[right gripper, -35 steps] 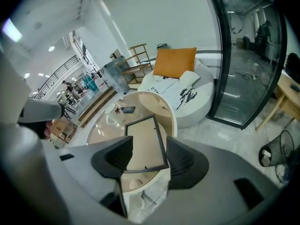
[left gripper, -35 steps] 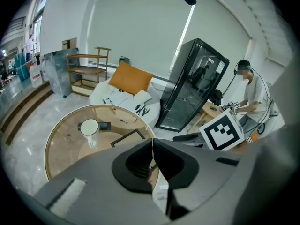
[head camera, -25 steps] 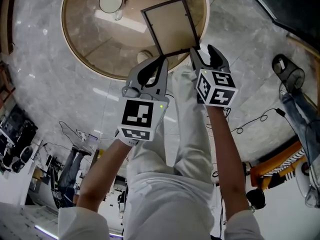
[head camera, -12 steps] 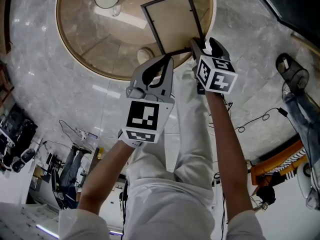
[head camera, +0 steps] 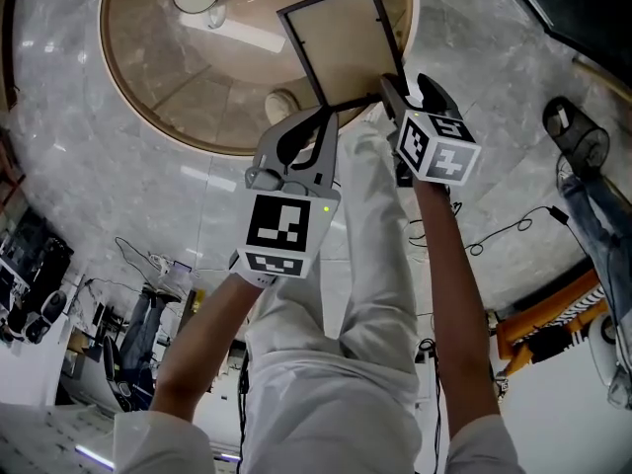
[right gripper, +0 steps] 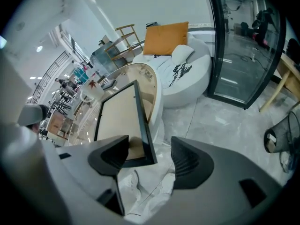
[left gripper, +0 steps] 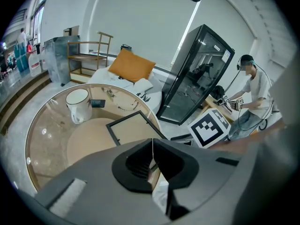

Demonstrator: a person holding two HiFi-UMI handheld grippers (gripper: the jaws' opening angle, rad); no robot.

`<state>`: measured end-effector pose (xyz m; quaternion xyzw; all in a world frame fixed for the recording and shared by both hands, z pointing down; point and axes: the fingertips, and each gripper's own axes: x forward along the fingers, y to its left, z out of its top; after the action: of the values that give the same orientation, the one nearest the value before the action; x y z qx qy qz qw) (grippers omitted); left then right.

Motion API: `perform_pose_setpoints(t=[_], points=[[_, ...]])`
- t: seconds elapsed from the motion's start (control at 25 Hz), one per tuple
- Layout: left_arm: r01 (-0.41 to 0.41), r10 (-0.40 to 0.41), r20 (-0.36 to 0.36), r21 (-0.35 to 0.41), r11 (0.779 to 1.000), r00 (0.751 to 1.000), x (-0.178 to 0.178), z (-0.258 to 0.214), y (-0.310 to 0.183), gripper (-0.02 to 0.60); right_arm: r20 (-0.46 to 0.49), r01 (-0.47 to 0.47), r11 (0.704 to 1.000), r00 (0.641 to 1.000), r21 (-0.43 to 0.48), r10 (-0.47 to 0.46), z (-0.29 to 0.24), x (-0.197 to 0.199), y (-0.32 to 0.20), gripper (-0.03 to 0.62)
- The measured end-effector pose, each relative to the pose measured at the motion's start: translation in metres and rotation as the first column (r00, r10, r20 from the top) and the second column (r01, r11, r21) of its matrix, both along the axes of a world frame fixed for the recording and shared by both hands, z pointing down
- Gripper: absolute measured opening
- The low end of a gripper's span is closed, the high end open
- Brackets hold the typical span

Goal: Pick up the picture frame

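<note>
Right gripper (right gripper: pixel 150 156), jaws opening, straddles one corner of the picture frame (right gripper: pixel 121 114) lying at the round table's (head camera: pixel 158 97) edge, not yet pinching; if I close on so little rim, it may pivot or slip off the table.

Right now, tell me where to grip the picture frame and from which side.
Grip the frame at its near right corner, coming from the near edge of the table. It lies flat, so a jaw can get under only where it passes the rim, and that corner seems to overhang. The right claw has its opening jaws astride it, pads clear.
</note>
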<state>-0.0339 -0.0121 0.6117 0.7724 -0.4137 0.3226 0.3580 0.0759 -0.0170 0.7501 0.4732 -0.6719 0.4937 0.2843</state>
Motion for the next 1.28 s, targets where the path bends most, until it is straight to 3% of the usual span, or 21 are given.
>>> perform_pose_setpoints(t=[0.24,0.44,0.68,0.92,1.08,1.28], points=[[-0.001,0.001,-0.007,0.0,1.0,1.0,0.004,0.001,-0.001,0.009,0.132,0.057,0.998,0.99,-0.017,-0.054,0.006,0.012,0.005,0.252],[-0.003,0.003,-0.007,-0.009,1.0,1.0,0.006,0.005,0.004,0.009,0.316,0.076,0.997,0.946,0.005,-0.073,0.012,0.012,0.003,0.253],[-0.005,0.005,0.003,-0.009,1.0,1.0,0.002,0.007,0.009,0.009,0.358,0.151,0.988,0.921,0.026,-0.15,0.013,0.006,0.003,0.253],[-0.013,0.013,0.001,0.0,1.0,1.0,0.006,0.004,0.013,0.009,0.448,0.224,0.974,0.867,0.038,-0.217,0.014,0.002,0.001,0.252],[-0.008,0.008,0.001,-0.002,1.0,1.0,0.007,0.004,0.015,0.009,0.48,0.321,0.947,0.827,0.022,-0.291,0.011,-0.01,0.007,0.209],[-0.009,0.009,-0.001,0.003,1.0,1.0,0.01,0.001,0.019,0.009,0.524,0.337,0.942,0.804,-0.011,-0.282,0.007,-0.016,0.012,0.136]])
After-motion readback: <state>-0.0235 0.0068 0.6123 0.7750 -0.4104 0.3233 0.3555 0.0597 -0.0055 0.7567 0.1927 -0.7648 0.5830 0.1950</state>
